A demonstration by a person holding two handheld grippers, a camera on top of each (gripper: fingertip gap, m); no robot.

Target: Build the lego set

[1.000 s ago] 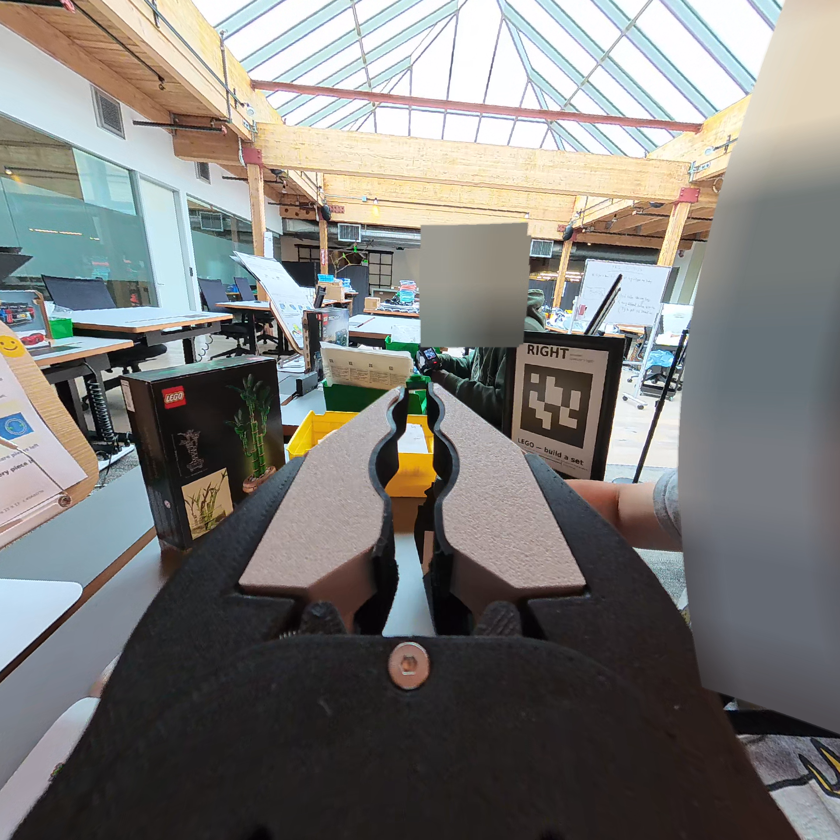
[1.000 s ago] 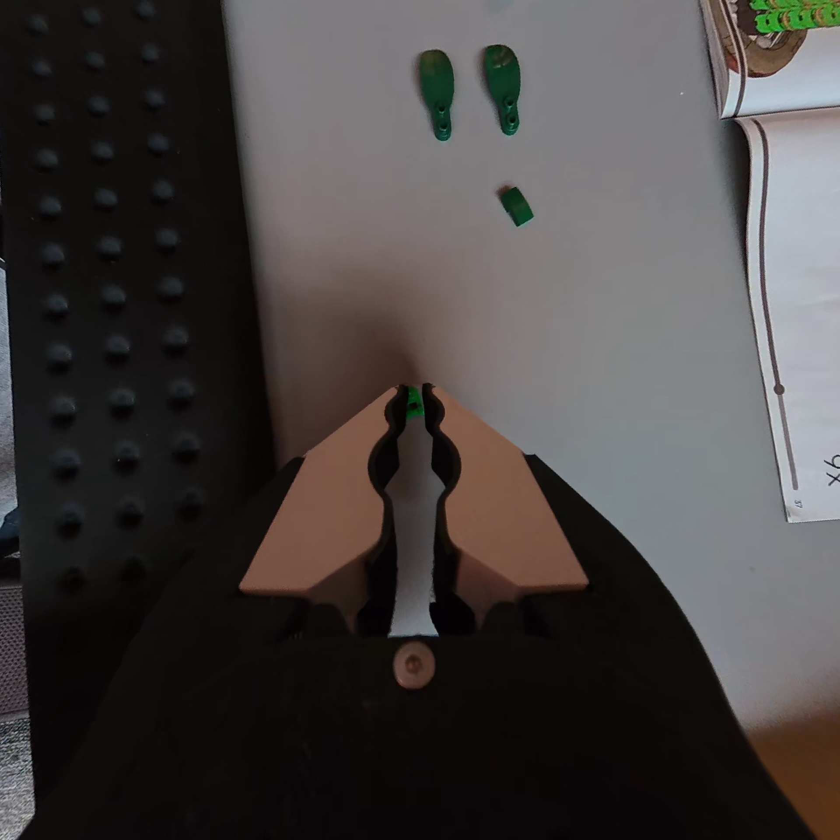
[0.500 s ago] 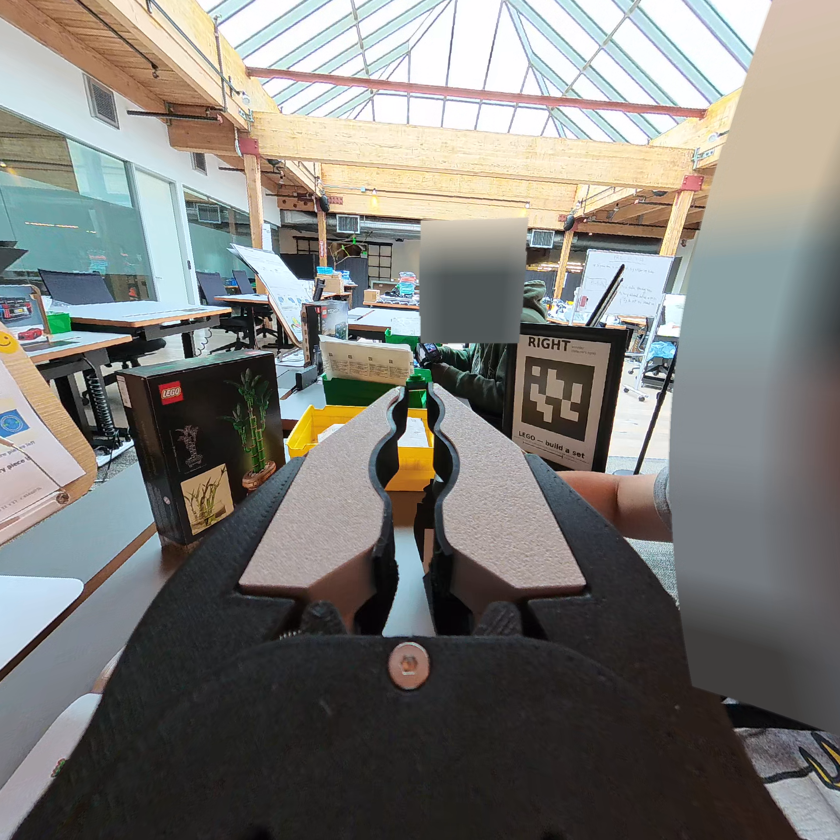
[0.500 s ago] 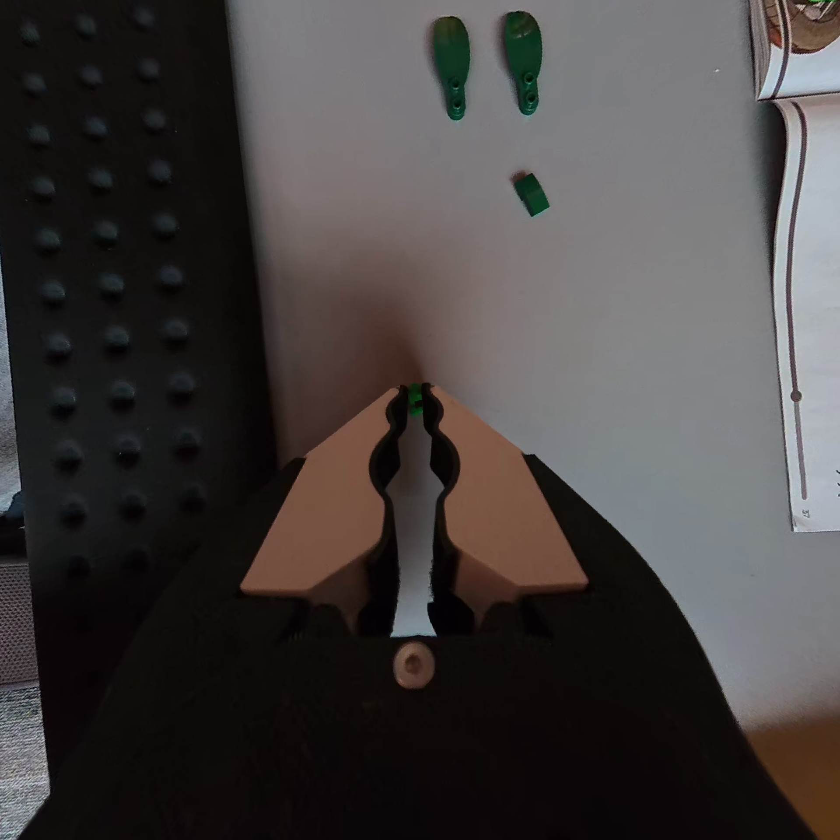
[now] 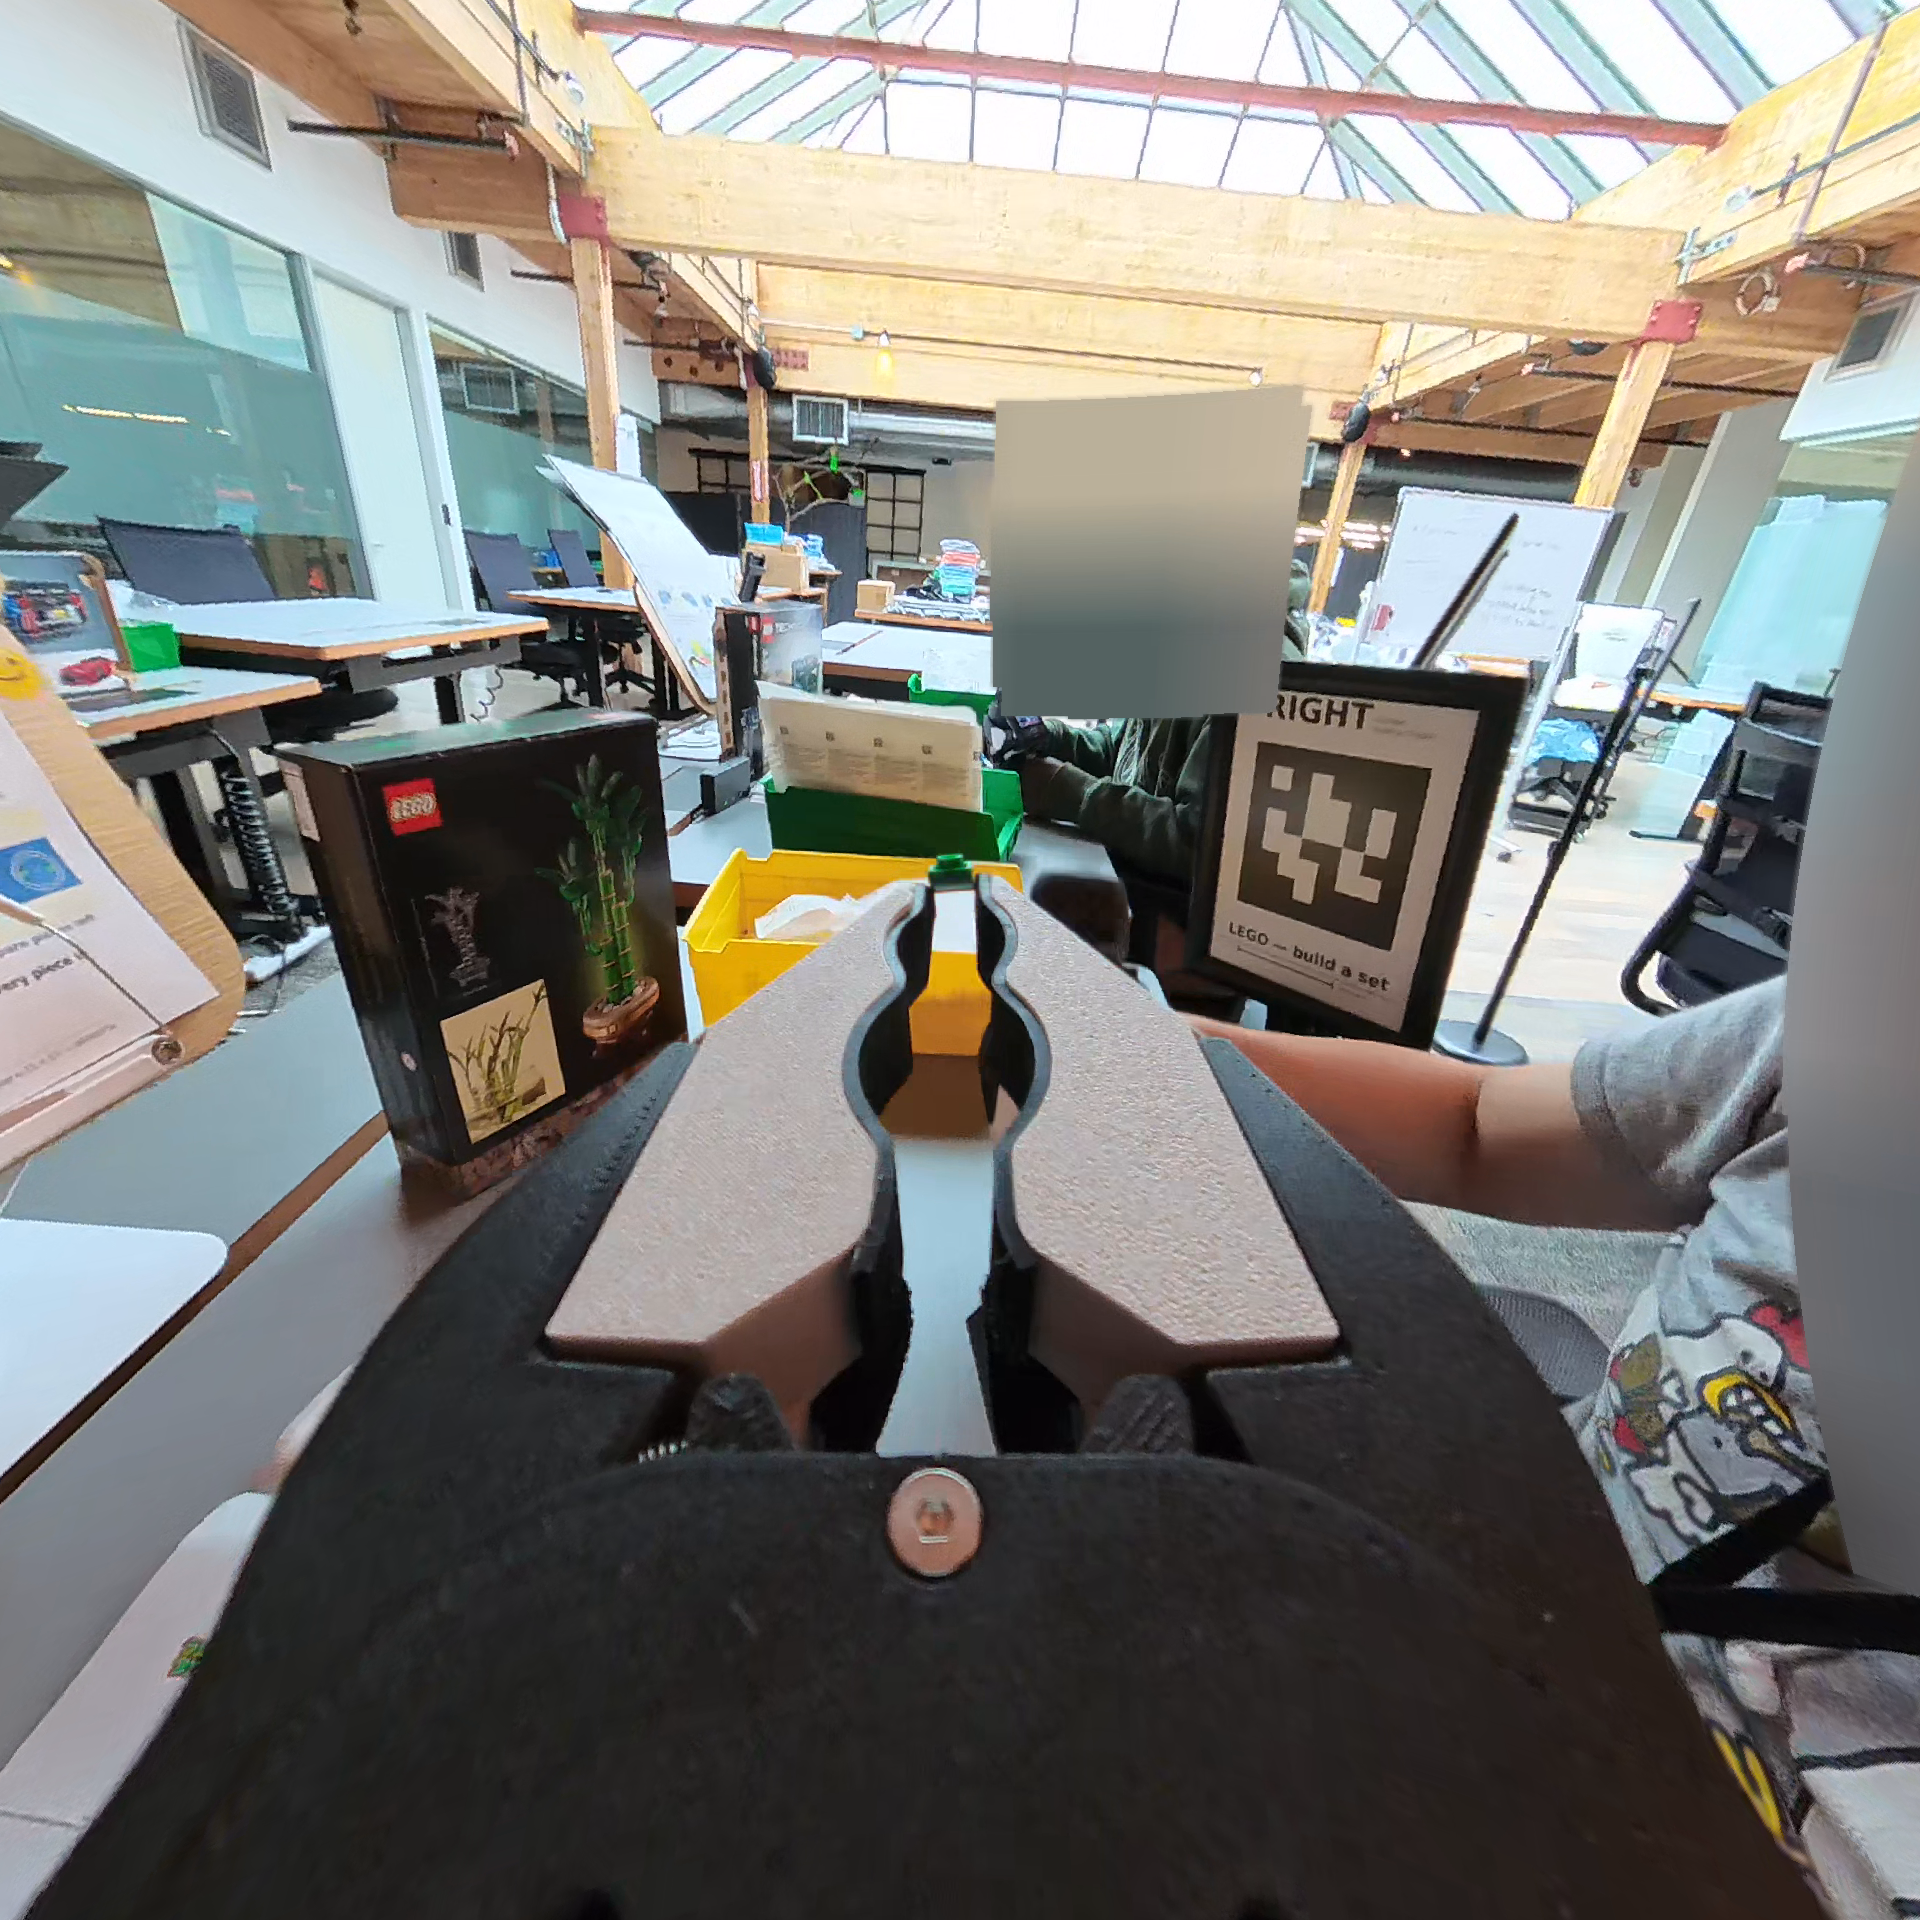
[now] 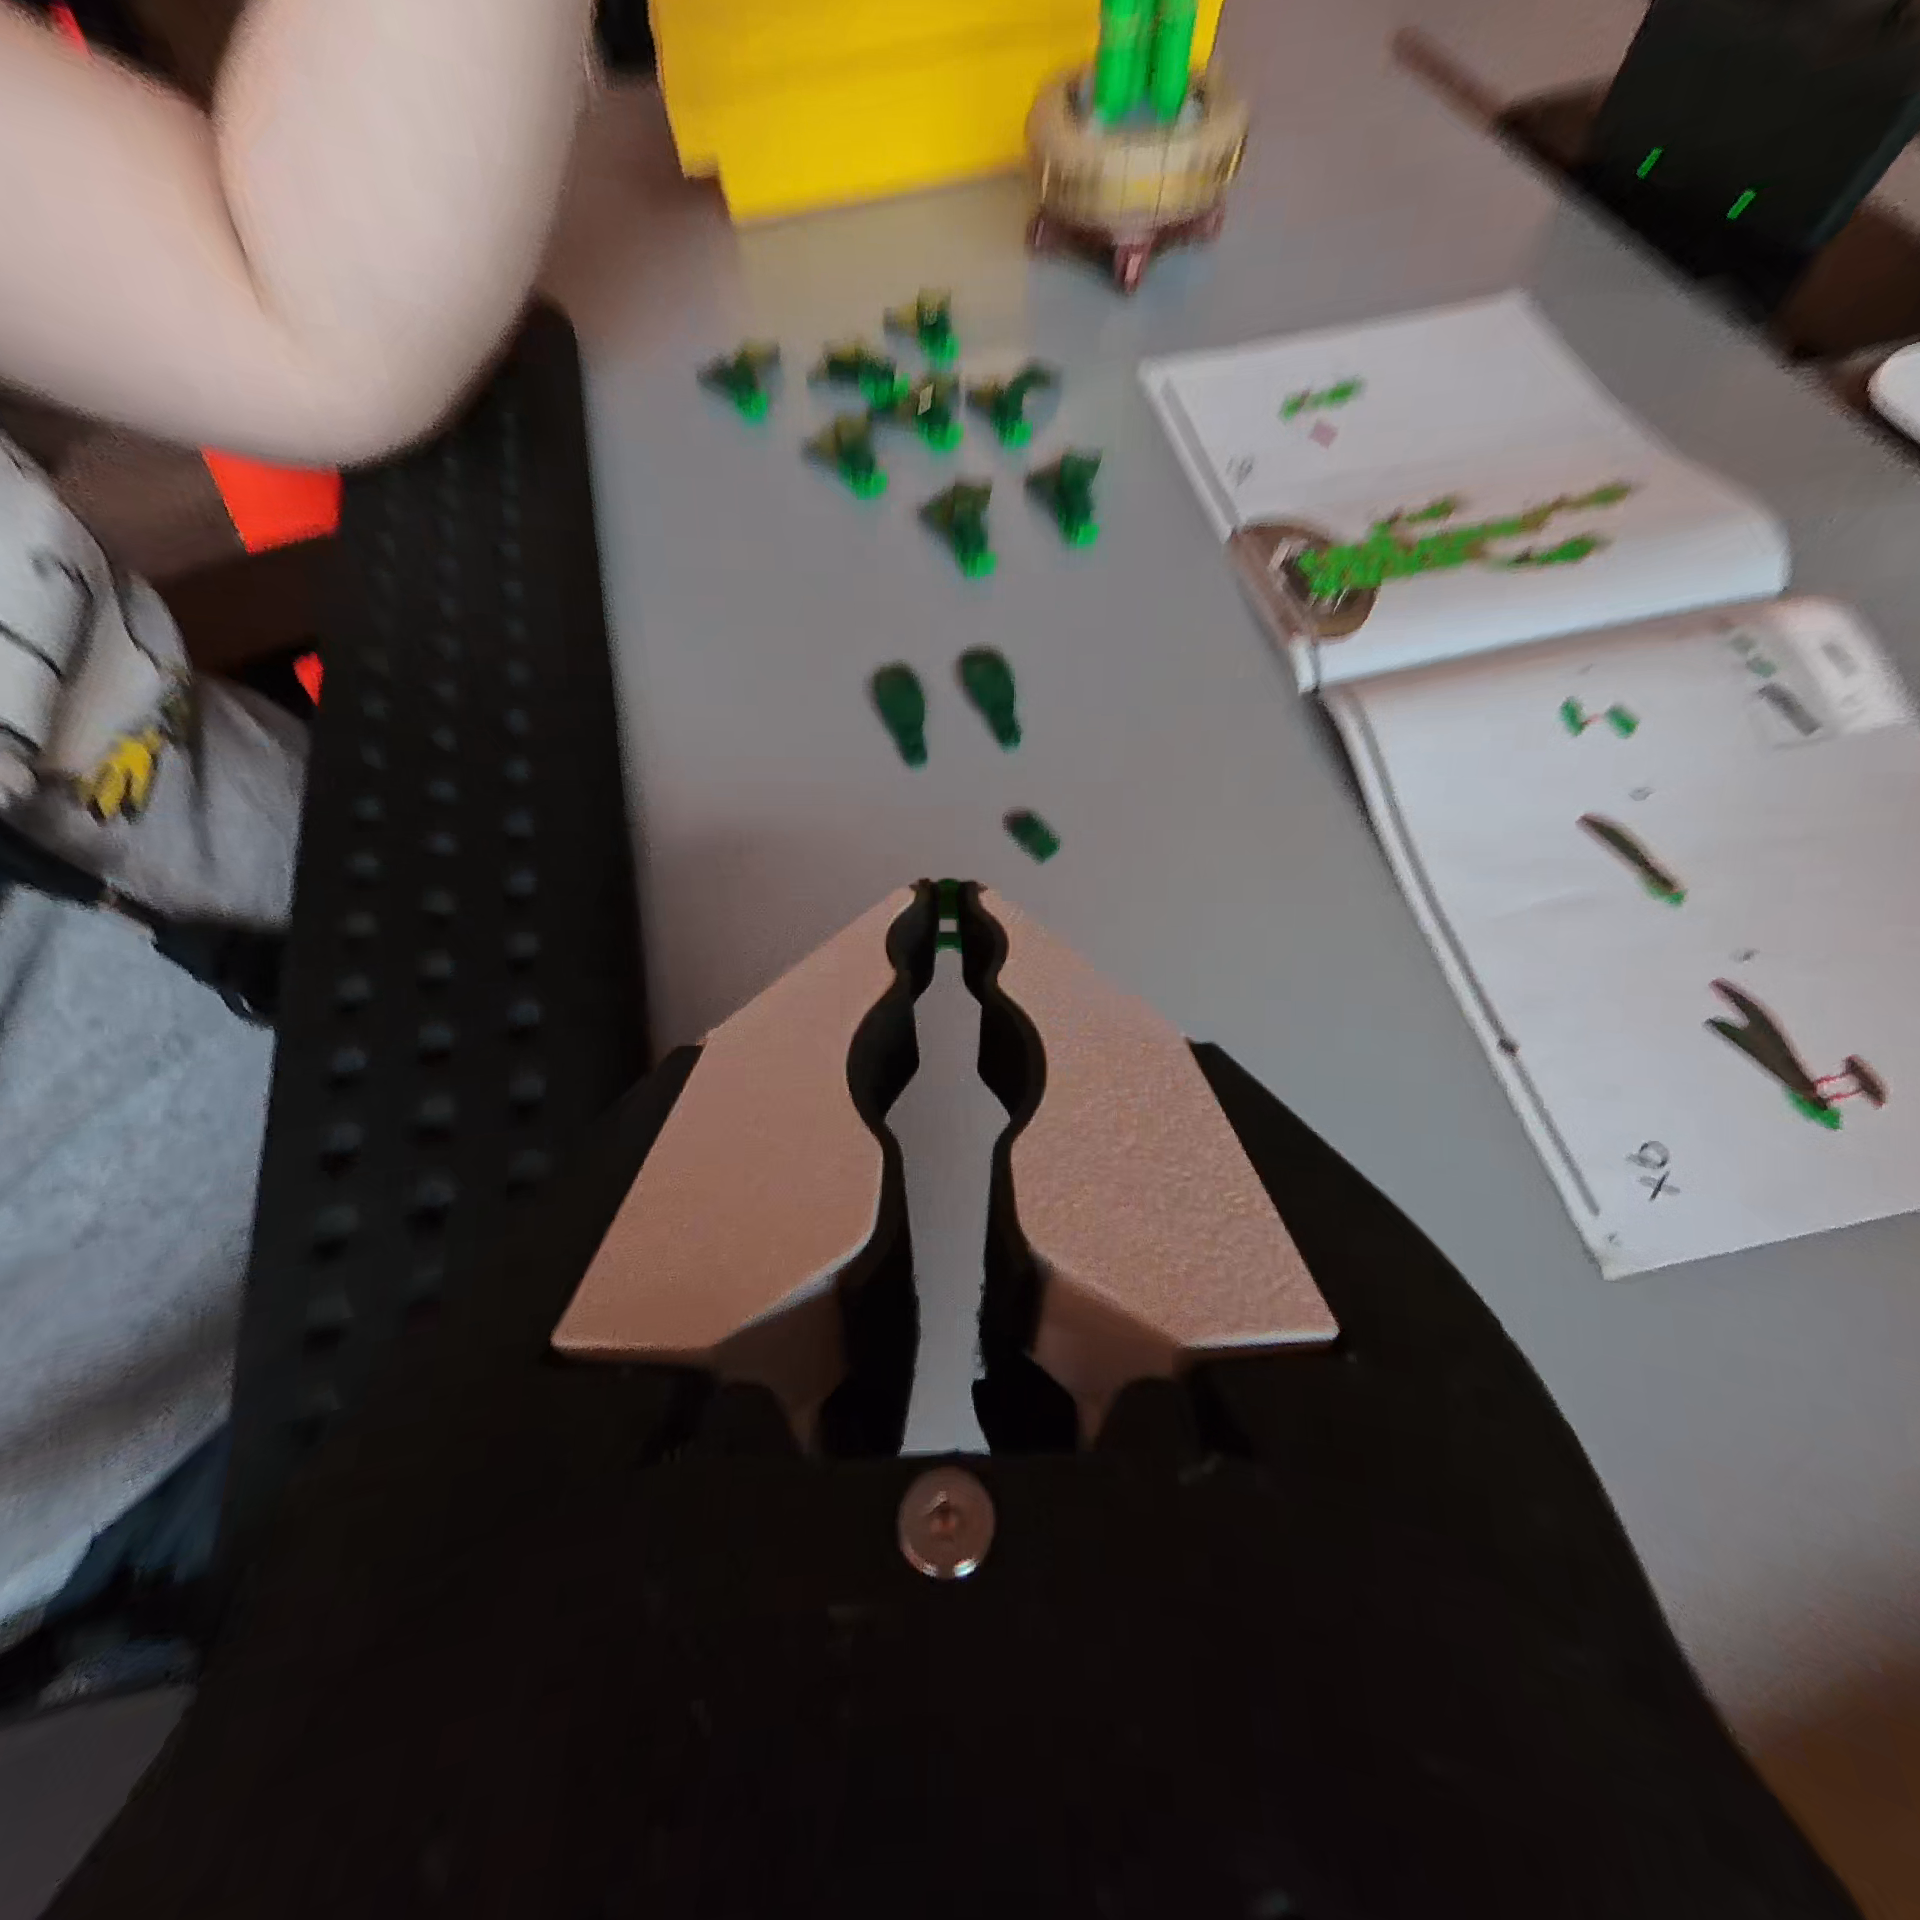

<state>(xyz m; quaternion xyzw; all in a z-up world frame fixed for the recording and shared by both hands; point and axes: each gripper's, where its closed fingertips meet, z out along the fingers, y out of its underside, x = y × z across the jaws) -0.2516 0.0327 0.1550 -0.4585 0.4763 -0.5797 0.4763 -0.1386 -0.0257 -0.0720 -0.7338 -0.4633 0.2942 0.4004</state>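
Right wrist view: right gripper (image 6: 945, 902) pinches small green piece (image 6: 948, 914); leaf pieces (image 6: 948, 702) lie ahead, long axes pointing away. Left gripper (image 5: 948, 883) nips a green stud (image 5: 948, 869).

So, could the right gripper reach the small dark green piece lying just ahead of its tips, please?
Probably not yet: the right gripper is shut on a green piece, though the way to the small dark green piece looks clear.

The left tongs (image 5: 948, 883) have rough, grainy tan finger faces set in matt black plastic, with a shiny metal screw (image 5: 934, 1527) at lower centre. At centre left, the set's box (image 5: 488, 925) is glossy black card. In the right wrist view, the desk (image 6: 1195, 935) is smooth matt grey; the booklet (image 6: 1621, 790) at right is white paper, and the leaf pieces (image 6: 940, 701) above centre are glossy green plastic.
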